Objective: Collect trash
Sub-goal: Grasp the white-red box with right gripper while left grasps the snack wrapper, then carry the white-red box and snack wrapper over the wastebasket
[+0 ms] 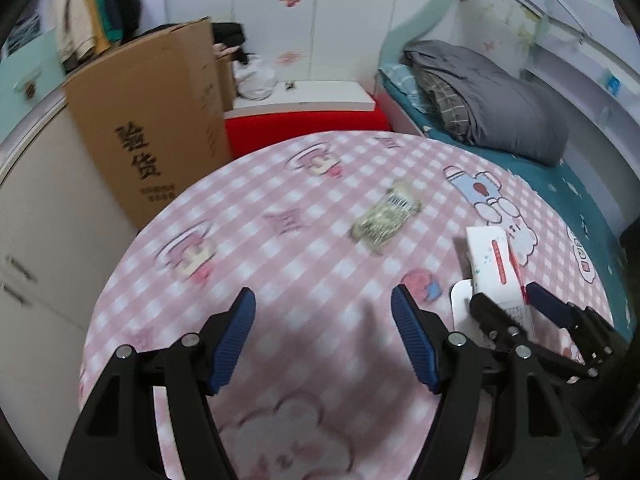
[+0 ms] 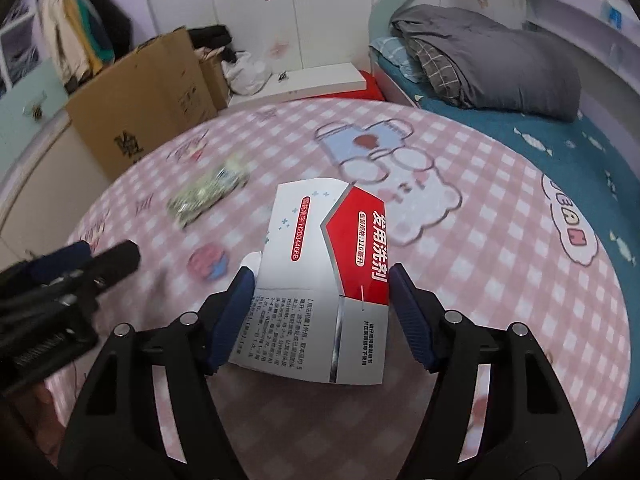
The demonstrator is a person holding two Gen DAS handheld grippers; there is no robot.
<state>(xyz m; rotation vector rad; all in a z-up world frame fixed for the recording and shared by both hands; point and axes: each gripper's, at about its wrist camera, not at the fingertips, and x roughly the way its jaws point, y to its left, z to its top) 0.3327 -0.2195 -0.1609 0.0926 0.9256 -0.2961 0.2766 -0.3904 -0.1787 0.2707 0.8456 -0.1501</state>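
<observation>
The red and white box (image 2: 320,276) sits between the two fingers of the right gripper (image 2: 322,284) — they squeeze its sides. Its long side points away from the gripper, over the pink checked cloth (image 2: 500,240). A crumpled wrapper (image 1: 386,214) lies beyond the box to the left. The left gripper (image 1: 323,306) is open — nothing in it.

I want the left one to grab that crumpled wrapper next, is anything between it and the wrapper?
Nothing visible. The left gripper is open, with only bare checked tablecloth up to the wrapper. The box in the right gripper sits off to the side.
</observation>
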